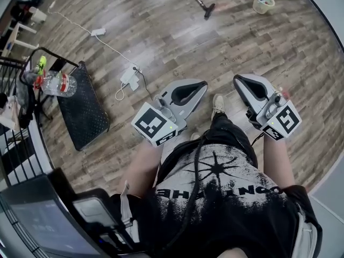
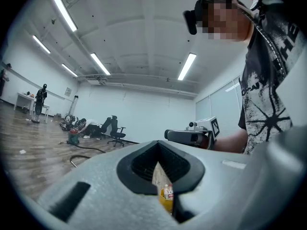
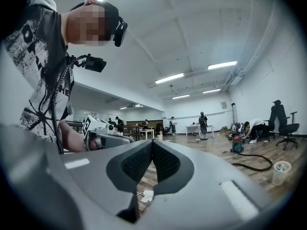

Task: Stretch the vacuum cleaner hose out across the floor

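On the wood-plank floor (image 1: 161, 36) of a large open room, the task looked barely begun. A person stood in the middle of the head view with both grippers held out level at waist height, well apart from anything on the ground.

The left gripper (image 1: 202, 84) had its jaws pressed together with nothing between them. Its own view showed only a sliver of floor and distant clutter through the slot behind the tips. The right gripper (image 1: 239, 80) was clenched the same way and just as empty, with a scrap of white cable and floor visible under its jaws. Neither tool touched the hose or anything else.

The vacuum cleaner hose (image 3: 250, 166) lay far ahead on the floor, running in a loose curve from the vacuum cleaner (image 3: 236, 144) towards the person. In the head view its rigid wand (image 1: 196, 0) and nozzle sat near the top edge, close to a small cup (image 1: 263, 2). In the left gripper view the line bent round on itself, so I judged it slack rather than pulled straight.

By that reading, nothing of the stretching had been done. What remained was to walk over to the hose, open a pair of jaws, take hold of an end or the wand, and draw the hose out along the boards until the curve was gone.
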### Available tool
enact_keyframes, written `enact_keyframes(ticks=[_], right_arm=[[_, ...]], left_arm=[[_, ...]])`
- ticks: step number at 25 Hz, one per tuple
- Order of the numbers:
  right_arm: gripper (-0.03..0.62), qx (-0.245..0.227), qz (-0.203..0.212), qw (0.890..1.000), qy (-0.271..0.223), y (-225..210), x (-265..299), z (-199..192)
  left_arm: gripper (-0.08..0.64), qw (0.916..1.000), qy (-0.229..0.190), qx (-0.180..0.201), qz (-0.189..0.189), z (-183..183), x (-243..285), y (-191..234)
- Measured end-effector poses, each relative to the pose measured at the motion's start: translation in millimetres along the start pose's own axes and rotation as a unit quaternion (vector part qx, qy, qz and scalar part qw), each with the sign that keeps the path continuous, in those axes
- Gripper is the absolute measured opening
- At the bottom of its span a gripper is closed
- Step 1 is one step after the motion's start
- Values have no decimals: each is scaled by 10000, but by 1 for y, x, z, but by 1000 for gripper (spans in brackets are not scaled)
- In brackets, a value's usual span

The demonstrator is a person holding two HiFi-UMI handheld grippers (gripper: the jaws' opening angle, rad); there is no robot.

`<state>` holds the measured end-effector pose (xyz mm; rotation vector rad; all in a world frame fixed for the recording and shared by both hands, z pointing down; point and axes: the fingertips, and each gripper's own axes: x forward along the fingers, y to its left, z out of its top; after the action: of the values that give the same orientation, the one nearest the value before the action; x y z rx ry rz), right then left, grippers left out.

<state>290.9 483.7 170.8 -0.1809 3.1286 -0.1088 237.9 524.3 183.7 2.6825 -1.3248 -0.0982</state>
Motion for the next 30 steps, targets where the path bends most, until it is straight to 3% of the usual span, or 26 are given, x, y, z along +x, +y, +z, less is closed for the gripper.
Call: enact_keyframes(ticks=[21,30], right_arm=[[8,43,1104,9939,36,-230,58,25],[8,169,1549,9878,15,-282,69,24]], left_arm=[[0,9980,114,-19,620,38,200,151],[0,9948,74,-49,1015,40,242,190]])
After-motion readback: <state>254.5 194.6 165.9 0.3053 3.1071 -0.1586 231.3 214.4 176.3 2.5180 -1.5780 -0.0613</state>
